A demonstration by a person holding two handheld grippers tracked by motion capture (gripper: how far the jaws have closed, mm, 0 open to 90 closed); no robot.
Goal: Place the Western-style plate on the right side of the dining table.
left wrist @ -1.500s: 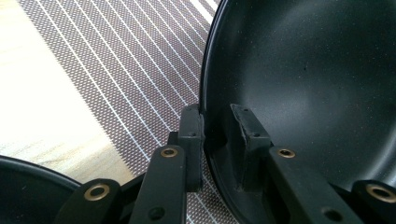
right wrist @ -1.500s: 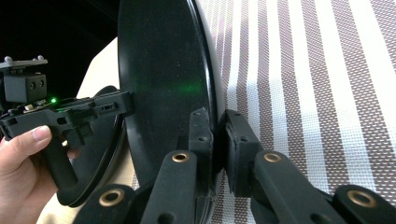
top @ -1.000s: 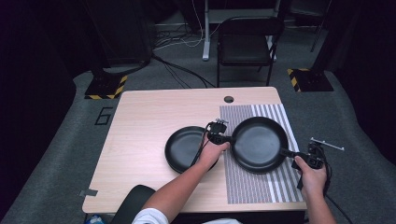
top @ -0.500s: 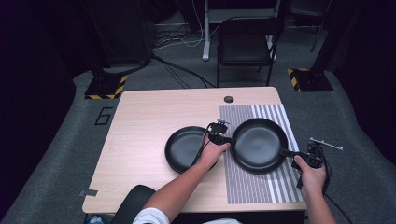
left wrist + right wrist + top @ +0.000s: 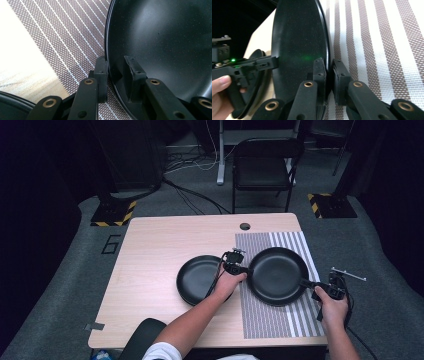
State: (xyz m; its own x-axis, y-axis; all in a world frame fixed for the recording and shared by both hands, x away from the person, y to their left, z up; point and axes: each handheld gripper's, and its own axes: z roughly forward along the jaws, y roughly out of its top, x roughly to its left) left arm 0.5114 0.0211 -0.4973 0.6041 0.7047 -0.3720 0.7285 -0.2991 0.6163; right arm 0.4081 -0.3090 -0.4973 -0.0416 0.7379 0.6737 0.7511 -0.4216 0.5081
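Pale wooden surface, striped woven mat at right: large round black frying pan on mat. Left tool straddles its left rim; right tool clamps near-right handle. Second black pan left.

The pan runs off the left gripper view's top and right edges, its handle out of frame.
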